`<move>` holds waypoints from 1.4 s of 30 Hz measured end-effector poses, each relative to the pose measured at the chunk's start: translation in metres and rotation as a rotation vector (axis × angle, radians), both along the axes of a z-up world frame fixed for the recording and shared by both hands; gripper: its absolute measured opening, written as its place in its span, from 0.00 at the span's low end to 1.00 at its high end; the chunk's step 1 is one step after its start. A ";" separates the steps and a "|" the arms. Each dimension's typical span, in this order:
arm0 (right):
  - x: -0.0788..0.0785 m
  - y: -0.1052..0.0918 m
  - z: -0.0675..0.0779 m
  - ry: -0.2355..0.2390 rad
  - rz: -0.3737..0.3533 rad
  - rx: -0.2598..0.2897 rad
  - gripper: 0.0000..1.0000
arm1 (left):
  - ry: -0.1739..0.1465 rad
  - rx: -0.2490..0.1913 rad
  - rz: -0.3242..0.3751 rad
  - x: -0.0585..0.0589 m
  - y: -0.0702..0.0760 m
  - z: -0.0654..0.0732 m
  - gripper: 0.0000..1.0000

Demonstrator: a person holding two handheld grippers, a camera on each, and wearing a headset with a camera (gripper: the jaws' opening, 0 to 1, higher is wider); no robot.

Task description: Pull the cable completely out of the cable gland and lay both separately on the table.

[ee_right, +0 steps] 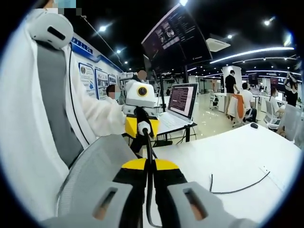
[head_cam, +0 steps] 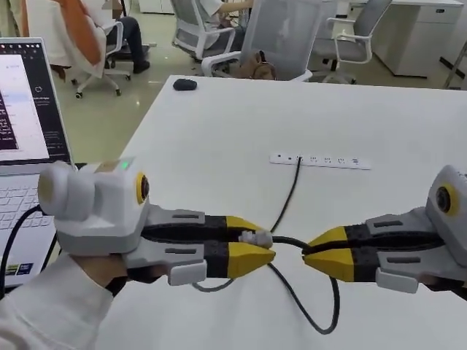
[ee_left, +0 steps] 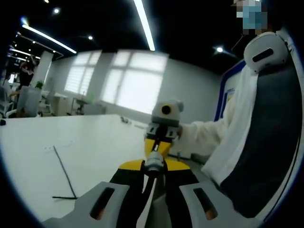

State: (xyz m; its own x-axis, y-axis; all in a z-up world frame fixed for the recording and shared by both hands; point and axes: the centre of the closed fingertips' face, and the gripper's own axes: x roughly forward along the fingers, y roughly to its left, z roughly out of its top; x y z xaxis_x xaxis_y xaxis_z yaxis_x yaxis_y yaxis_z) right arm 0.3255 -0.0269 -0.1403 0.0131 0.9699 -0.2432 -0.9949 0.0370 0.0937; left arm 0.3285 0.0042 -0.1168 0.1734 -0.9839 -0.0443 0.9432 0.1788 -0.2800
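In the head view both grippers hover low over the white table [head_cam: 219, 131], tip to tip. My left gripper [head_cam: 268, 244] is shut on the small grey-white cable gland [head_cam: 254, 237]. A short stretch of black cable [head_cam: 288, 241] runs from the gland into my right gripper [head_cam: 306, 254], which is shut on it. Past the right jaws the cable loops down toward the table's near edge. In the left gripper view the gland [ee_left: 153, 161] sits between the yellow tips, with the right gripper [ee_left: 160, 142] facing it. In the right gripper view the cable [ee_right: 148, 147] leads to the gland [ee_right: 143, 127].
A white power strip [head_cam: 321, 160] lies mid-table, its black cord running toward the grippers. An open laptop [head_cam: 29, 146] stands at the left edge and a dark mouse [head_cam: 184, 84] at the far edge. Office chairs [head_cam: 284, 36] and seated people are beyond the table.
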 end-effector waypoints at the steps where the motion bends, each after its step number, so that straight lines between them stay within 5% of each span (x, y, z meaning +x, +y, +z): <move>1: 0.001 -0.003 -0.004 0.001 -0.004 -0.012 0.03 | 0.001 0.003 -0.001 0.000 0.000 -0.001 0.17; 9: 0.008 -0.023 -0.026 0.014 -0.050 -0.085 0.03 | 0.010 0.007 0.003 0.000 0.004 -0.005 0.17; 17: 0.011 -0.026 -0.027 0.015 -0.063 -0.094 0.04 | 0.012 0.008 0.000 0.001 0.002 -0.004 0.17; 21: 0.014 -0.024 -0.031 0.061 -0.084 -0.129 0.17 | 0.013 0.006 0.000 0.001 0.002 -0.002 0.17; 25: 0.017 -0.017 -0.018 0.037 -0.087 -0.110 0.32 | 0.012 0.000 -0.002 0.001 -0.001 -0.001 0.17; 27: 0.010 -0.007 -0.006 0.066 -0.056 -0.073 0.37 | 0.013 0.000 -0.007 0.000 -0.004 -0.002 0.17; 29: 0.007 0.002 0.005 0.034 -0.036 -0.050 0.42 | 0.012 0.005 -0.016 -0.001 -0.008 -0.003 0.17; 34: -0.007 0.020 0.016 -0.013 0.033 -0.040 0.38 | 0.008 0.012 -0.032 -0.003 -0.011 -0.005 0.17; 42: -0.002 0.021 0.000 -0.010 0.020 -0.077 0.25 | 0.009 0.012 -0.040 -0.004 -0.013 -0.004 0.17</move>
State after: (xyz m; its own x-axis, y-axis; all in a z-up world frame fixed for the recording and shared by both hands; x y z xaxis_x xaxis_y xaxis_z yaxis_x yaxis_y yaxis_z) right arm 0.3232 -0.0060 -0.1406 -0.0036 0.9485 -0.3167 -0.9964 0.0233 0.0812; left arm 0.3247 -0.0086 -0.1204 0.1335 -0.9894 -0.0577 0.9470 0.1445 -0.2870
